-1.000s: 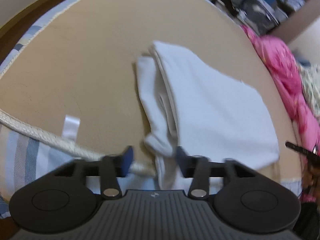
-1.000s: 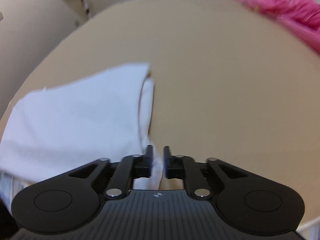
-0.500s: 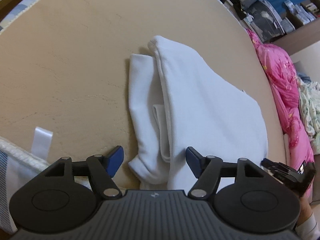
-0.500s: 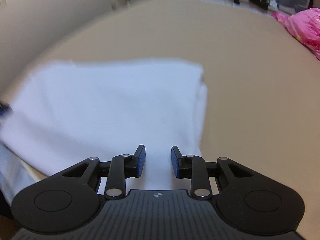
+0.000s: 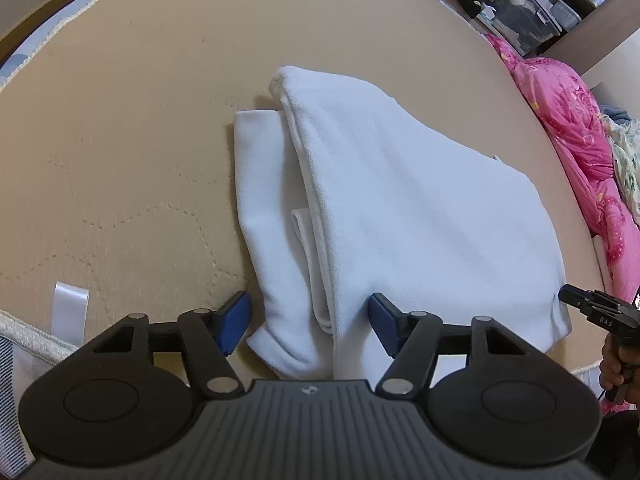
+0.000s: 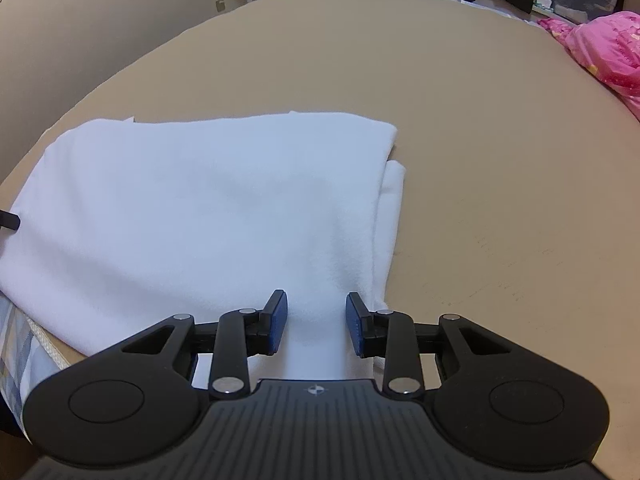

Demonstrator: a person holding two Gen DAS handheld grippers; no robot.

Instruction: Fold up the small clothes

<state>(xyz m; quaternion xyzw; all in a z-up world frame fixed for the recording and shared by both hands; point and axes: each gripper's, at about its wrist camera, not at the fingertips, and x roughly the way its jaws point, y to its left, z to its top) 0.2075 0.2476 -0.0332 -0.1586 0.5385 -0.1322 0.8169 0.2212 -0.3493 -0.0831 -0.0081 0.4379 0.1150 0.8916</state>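
A white garment point(image 5: 400, 216) lies folded in layers on the tan mattress point(image 5: 132, 128), a narrower strip showing along its left side. My left gripper point(image 5: 310, 324) is open, its blue pads on either side of the garment's near left end, above the cloth. In the right wrist view the same garment point(image 6: 208, 208) spreads to the left. My right gripper point(image 6: 316, 322) is open over its near right edge, holding nothing. The right gripper's tip point(image 5: 592, 310) shows at the far right of the left wrist view.
A pink quilt point(image 5: 580, 128) lies along the mattress's right side, also in the right wrist view point(image 6: 608, 52). Storage boxes and clutter point(image 5: 520, 4) stand behind. A striped sheet and piped mattress edge point(image 5: 24, 332) run along the near left.
Both grippers have opened wider. The left gripper moved forward over the garment's near left end. The right gripper swung left, so that the garment fills its view.
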